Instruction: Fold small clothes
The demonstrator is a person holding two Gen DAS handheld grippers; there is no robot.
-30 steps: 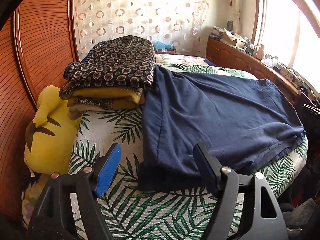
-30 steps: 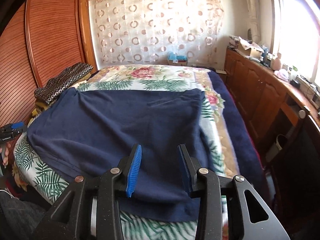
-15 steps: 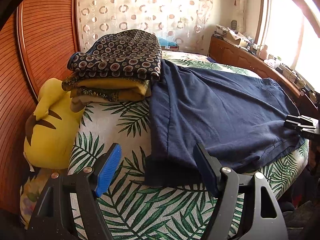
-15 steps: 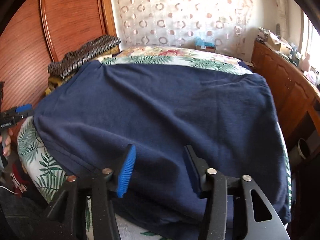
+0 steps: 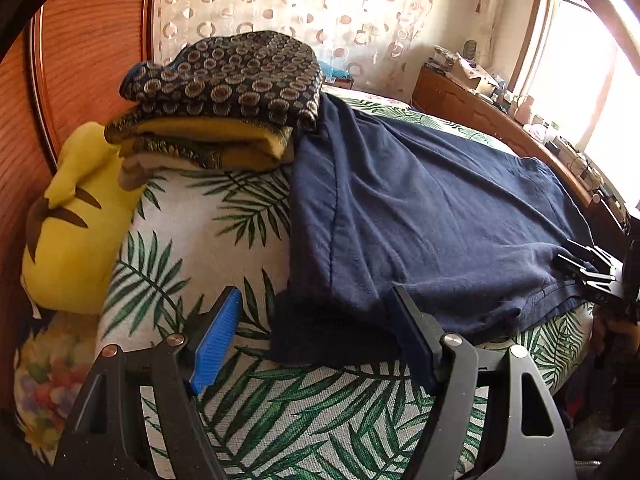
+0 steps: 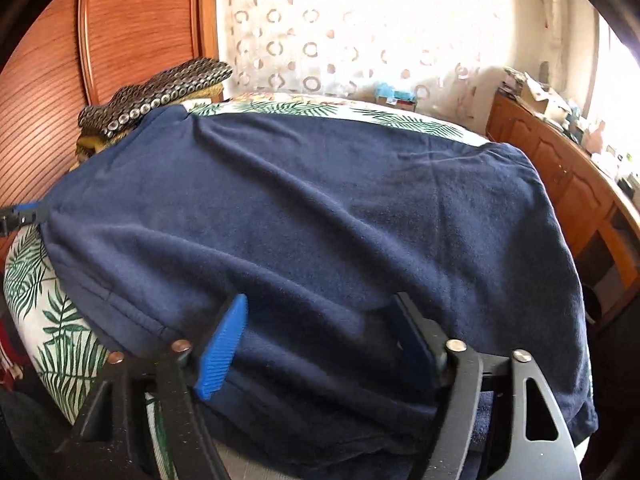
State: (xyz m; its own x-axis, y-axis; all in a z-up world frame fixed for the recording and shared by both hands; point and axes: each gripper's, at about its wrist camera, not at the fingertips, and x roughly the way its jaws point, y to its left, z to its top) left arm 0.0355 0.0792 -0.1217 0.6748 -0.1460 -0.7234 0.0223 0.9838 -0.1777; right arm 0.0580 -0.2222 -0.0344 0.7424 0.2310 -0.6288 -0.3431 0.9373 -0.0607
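Both grippers stand wide over the navy shirt (image 6: 320, 220) filling mid-frame on the bed (image 5: 192, 240). The right gripper (image 6: 316, 340) has just been opening around the near hem, nothing pinched; the left gripper (image 5: 316, 336) brackets its corner, so lifting for a fold looks next

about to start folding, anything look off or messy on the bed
Mostly tidy. The navy garment lies spread flat, but its near corner hangs over the bed edge and its far corner runs up against the folded stack. Nothing spilled or damaged.
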